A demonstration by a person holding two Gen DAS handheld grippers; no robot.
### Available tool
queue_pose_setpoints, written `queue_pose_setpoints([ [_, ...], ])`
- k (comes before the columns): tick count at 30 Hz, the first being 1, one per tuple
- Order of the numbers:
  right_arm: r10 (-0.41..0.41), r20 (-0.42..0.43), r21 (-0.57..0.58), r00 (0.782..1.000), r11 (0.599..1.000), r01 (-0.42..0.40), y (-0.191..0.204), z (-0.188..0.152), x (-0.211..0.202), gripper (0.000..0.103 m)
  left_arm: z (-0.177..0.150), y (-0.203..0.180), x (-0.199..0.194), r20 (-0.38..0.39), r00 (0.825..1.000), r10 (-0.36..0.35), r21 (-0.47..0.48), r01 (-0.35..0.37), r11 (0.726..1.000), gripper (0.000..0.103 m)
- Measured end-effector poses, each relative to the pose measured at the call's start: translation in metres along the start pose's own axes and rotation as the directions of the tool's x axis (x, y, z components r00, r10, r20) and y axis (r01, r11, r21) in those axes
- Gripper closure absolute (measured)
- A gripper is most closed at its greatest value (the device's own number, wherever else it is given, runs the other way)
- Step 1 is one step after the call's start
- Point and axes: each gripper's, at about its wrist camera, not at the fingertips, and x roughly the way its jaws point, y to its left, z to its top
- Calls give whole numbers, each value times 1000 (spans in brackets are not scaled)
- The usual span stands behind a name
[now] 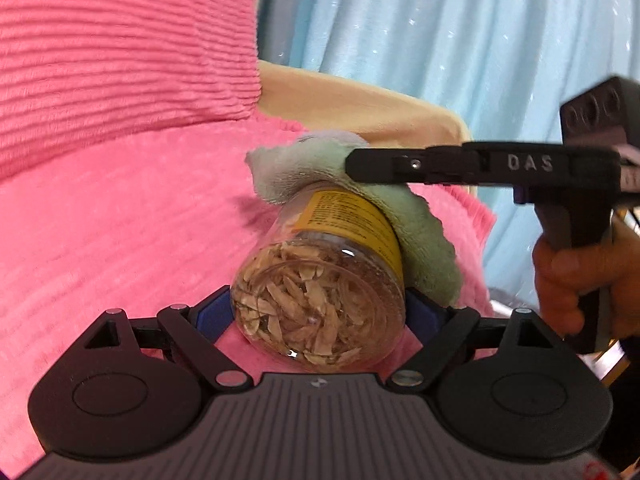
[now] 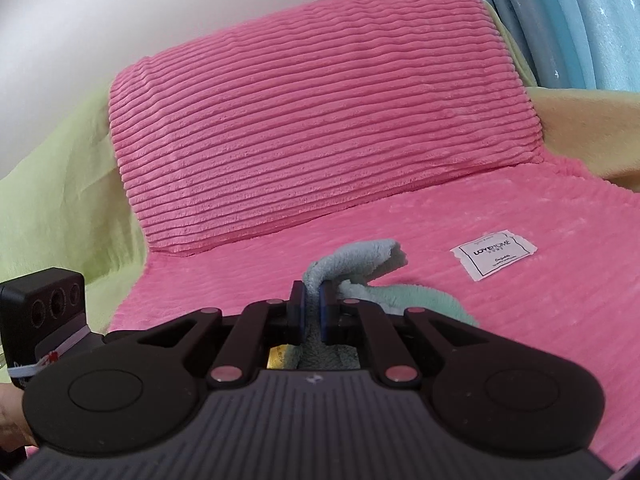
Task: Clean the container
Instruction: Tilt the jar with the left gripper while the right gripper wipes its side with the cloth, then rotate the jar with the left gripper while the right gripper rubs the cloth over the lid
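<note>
A clear plastic jar with a yellow label and pale dried slices inside is clamped by its bottom end in my left gripper, tilted away over the pink seat. A pale green fleece cloth is draped over the jar's far upper side. My right gripper reaches in from the right and is shut on that cloth. In the right wrist view the cloth is pinched between the blue pads of the right gripper. A sliver of the yellow label shows below the jaws.
A pink ribbed cushion leans at the back of a pink fleece-covered seat bearing a white sewn label. Light green sofa fabric lies left, blue curtains right. A hand holds the right gripper's handle.
</note>
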Motion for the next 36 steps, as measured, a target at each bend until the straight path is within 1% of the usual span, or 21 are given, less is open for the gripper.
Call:
queue_pose_setpoints([
  [2,0,0,0,1000,1000,0,1,0,-1,99,1,5,-1,1,1000,-19,-36,19,999,14],
  [4,-1,0,-1,1000,1000,1,1,0,-1,99,1,12,-3,16,999,-48,-95,50,994,13],
  [6,0,0,2,1000,1000,0,0,1,0,99,0,20,-4,31,997,-76,-161,80,984,13],
  [8,-3,-1,3,1000,1000,3,1,1,0,98,-2,25,-1,31,995,-97,-209,101,973,13],
  [11,-4,-1,9,1000,1000,4,2,2,0,98,-1,25,0,31,995,-96,-208,100,973,15],
  [12,-3,0,13,1000,1000,3,1,2,-1,98,0,23,0,29,995,-91,-193,95,977,15],
  [13,-3,0,17,1000,1000,3,0,2,-1,99,0,19,0,27,997,-78,-159,81,984,15],
  [15,-6,3,25,1000,1000,6,-1,2,-2,99,0,6,-2,23,999,-39,-58,40,997,15],
  [16,-8,5,29,1000,1000,8,-1,2,-2,99,0,-5,-4,24,1000,0,35,-1,999,15],
  [17,-11,6,31,1000,999,11,-1,2,-2,99,-2,-18,-5,30,998,52,154,-56,987,15],
  [18,-14,8,33,1000,999,14,-2,2,-2,99,-5,-31,-5,39,994,99,261,-106,959,15],
  [19,-16,8,31,1000,999,15,-1,2,-2,98,-7,-37,-5,46,991,122,317,-131,939,15],
  [23,8,-3,-14,1000,1000,-8,9,-1,-2,98,-12,-47,-3,58,987,151,392,-162,906,15],
  [25,20,-9,-37,1000,999,-20,15,-2,-2,97,-12,-47,-3,59,987,152,392,-163,905,15],
  [27,79,-25,-53,997,995,-80,25,-5,-1,97,-12,-48,-2,59,987,152,393,-163,905,15],
  [30,162,-57,-92,985,982,-166,41,-10,0,98,-12,-47,-1,56,987,153,393,-162,905,15],
  [34,154,-62,-125,986,979,-160,42,-8,3,99,-12,-47,0,54,987,152,390,-161,906,15],
  [36,88,-34,-109,996,990,-92,33,-6,2,99,-12,-49,1,55,986,156,400,-165,902,15],
])
